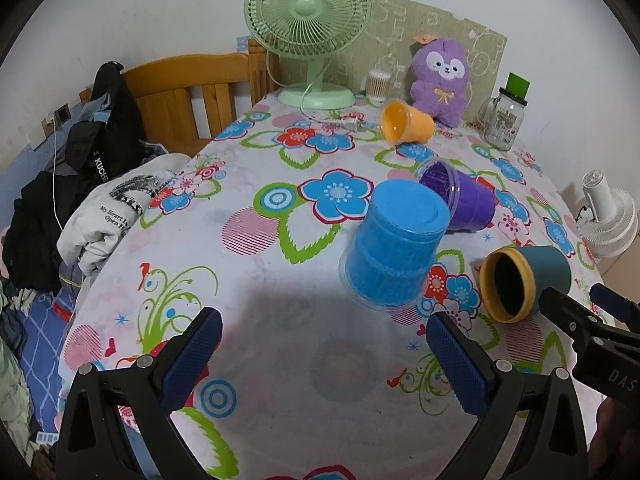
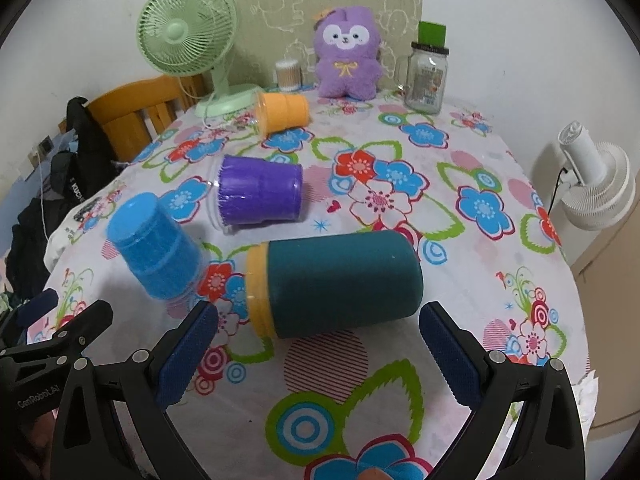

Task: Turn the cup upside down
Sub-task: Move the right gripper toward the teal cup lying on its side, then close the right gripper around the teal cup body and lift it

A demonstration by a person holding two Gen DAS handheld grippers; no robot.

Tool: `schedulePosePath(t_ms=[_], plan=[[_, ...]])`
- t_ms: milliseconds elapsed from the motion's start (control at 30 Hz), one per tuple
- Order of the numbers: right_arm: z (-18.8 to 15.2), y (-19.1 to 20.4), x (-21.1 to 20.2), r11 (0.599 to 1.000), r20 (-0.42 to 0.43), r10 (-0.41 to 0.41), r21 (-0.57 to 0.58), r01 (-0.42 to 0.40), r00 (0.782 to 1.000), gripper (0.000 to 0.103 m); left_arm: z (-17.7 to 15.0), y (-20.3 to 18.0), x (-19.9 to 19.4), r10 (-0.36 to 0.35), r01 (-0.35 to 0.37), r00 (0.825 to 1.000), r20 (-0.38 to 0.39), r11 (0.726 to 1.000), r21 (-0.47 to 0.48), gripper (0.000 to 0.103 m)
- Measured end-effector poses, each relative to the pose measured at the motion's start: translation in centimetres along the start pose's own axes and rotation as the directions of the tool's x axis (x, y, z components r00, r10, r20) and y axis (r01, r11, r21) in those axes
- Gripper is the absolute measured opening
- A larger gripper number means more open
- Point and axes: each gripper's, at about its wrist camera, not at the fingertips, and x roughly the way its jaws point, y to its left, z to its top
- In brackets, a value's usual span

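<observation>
Left wrist view: our left gripper (image 1: 324,354) hangs over the flowered tablecloth (image 1: 256,280) with its fingers (image 1: 196,350) spread wide, grasping nothing. Just beyond the right fingertip stands the blue cup (image 1: 394,246), mouth down, base up, leaning a little. Behind it the purple cup (image 1: 460,196) lies on its side, touching or nearly touching it. Right of the right finger the teal cup (image 1: 524,282) with a yellow rim lies on its side, mouth toward us, and the right gripper's tip shows at its near right edge. Further off, the orange cup (image 1: 406,122) lies on its side.

Right wrist view: our right gripper (image 2: 318,340) is released too, fingers (image 2: 450,352) wide apart, with the teal cup (image 2: 344,284) lying crosswise just ahead between them, yellow rim toward the left finger; contact we cannot tell. Blue cup (image 2: 156,248) stands inverted beyond the left fingertip. Purple cup (image 2: 260,194) and orange cup (image 2: 284,112) lie further ahead.
</observation>
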Motion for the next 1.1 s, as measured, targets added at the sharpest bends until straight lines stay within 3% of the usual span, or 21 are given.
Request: schedulePosePath(t_ms=[133, 267, 467, 633, 967, 1100], plan=[[0.1, -1.1, 0.7, 0.999, -0.024, 0.009, 0.050, -0.008, 1.000, 0.102, 0.0, -0.3, 0.9, -0.003, 0.003, 1.000, -0.015, 1.000, 0.005, 0.103], [0.2, -2.7, 1.2, 0.986, -0.036, 0.068, 0.157, -0.061, 0.997, 0.102, 0.2, -0.9, 1.7, -0.012, 0.013, 1.000, -0.025, 1.000, 0.018, 0.103], [0.2, -4.3, 2.8, 0.951, -0.080, 0.124, 0.295, -0.096, 0.989, 0.102, 0.6, -2.0, 2.8, -0.029, 0.031, 0.999, -0.037, 0.999, 0.045, 0.103], [0.8, -5.5, 4.4, 0.897, -0.082, 0.230, 0.404, -0.178, 0.970, 0.102, 1.1, -2.5, 3.4, -0.041, 0.043, 0.998, -0.043, 0.998, 0.054, 0.103], [3.7, -5.2, 8.2, 0.871, -0.115, 0.281, 0.448, -0.203, 0.953, 0.101, 1.6, -2.2, 4.0, -0.034, 0.036, 0.999, -0.041, 0.999, 0.040, 0.103], [4.1, -4.3, 8.7, 0.885, -0.107, 0.286, 0.409, -0.220, 0.952, 0.086, 1.7, -1.5, 4.1, -0.025, 0.026, 0.999, -0.040, 0.999, 0.028, 0.103]])
